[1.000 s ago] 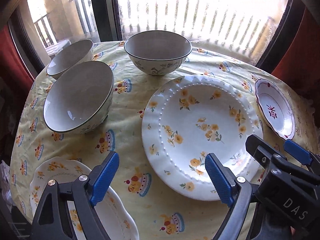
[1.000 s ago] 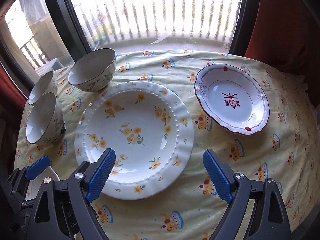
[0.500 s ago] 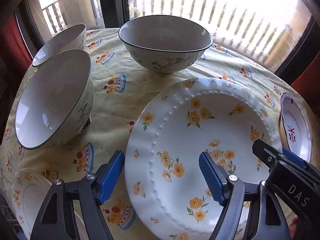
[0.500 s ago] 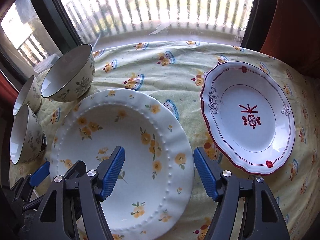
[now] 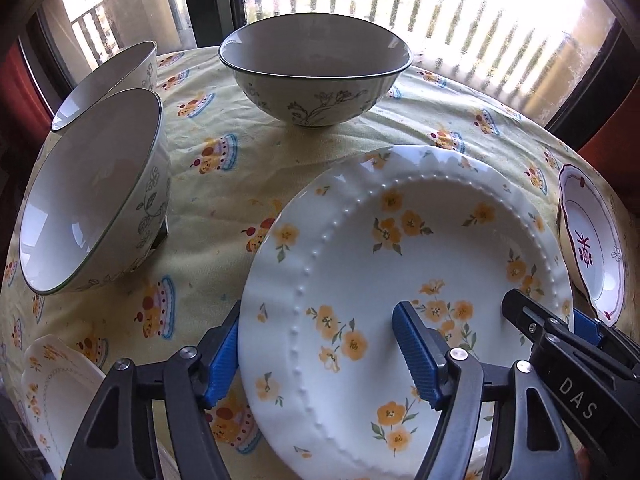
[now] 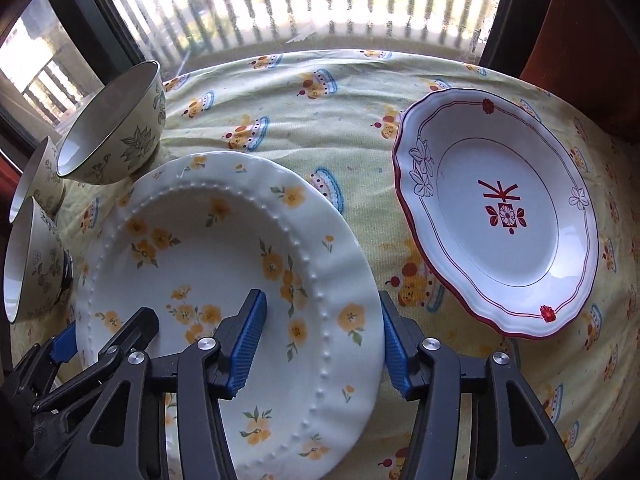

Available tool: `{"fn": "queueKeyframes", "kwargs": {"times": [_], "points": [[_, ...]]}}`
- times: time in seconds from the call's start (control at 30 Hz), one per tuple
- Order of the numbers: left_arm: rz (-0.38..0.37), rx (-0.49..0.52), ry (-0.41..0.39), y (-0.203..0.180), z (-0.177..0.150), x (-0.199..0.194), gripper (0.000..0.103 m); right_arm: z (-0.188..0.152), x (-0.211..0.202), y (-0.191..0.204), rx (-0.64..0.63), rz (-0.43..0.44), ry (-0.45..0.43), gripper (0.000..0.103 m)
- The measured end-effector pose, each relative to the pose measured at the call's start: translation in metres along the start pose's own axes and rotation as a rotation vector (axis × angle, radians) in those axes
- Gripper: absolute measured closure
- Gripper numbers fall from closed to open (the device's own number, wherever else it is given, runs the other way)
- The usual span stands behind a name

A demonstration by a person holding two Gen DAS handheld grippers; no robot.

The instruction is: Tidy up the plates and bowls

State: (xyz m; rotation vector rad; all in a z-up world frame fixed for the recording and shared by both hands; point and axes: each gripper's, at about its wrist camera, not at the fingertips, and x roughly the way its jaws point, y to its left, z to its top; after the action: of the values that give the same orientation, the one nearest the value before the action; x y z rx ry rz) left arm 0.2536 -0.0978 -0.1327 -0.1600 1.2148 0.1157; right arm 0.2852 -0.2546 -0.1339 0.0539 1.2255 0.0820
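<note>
The yellow-flowered plate (image 5: 404, 280) lies flat on the bench (image 6: 360, 92), which is covered with a yellow cloth, and both claws straddle its rim from opposite sides. The left claw (image 5: 320, 354) has one blue pad outside the plate's left edge and the other over the plate's well; the right claw (image 6: 320, 340) has one pad over the well and the other outside the right edge. Both claws stand wide, with the rim between their pads but not yet pinched, so the plate is not held. The step in hand looks like a two-sided pickup of this plate. To do it well, each claw should settle low enough for the outer pad to get under the edge, then both should close evenly and lift together, keeping the plate level; an uneven squeeze could tip it or let glazed china slip. Right of the flowered plate, well apart, sits a red-trimmed plate (image 6: 500, 216), a likely stacking partner. Behind the flowered plate stands a bowl (image 5: 316, 76), and to its left two more bowls, the nearer bowl (image 5: 92, 192) in front of the farther bowl (image 5: 108, 80). A small flowered plate (image 5: 52, 392) peeks in to the near left of the big one.
</note>
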Motion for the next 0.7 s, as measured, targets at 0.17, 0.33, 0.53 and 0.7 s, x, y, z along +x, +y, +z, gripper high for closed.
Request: {"fn": "queueKeyframes", "kwargs": {"times": [0.17, 0.33, 0.53, 0.7], "points": [[-0.019, 0.048, 0.032, -0.006, -0.019, -0.006, 0.03, -0.02, -0.009, -0.009, 0.025, -0.012, 0.028, 0.045], [-0.037, 0.093, 0.078, -0.012, -0.039, -0.013, 0.03, -0.044, -0.019, -0.018, 0.049, -0.031, 0.047, 0.045], [-0.036, 0.141, 0.08, -0.017, -0.047, -0.017, 0.03, -0.075, -0.028, -0.028, 0.065, -0.024, 0.063, 0.045], [-0.022, 0.134, 0.07, -0.021, -0.041, -0.013, 0.029, -0.075, -0.027, -0.026, 0.056, -0.025, 0.035, 0.041]]}}
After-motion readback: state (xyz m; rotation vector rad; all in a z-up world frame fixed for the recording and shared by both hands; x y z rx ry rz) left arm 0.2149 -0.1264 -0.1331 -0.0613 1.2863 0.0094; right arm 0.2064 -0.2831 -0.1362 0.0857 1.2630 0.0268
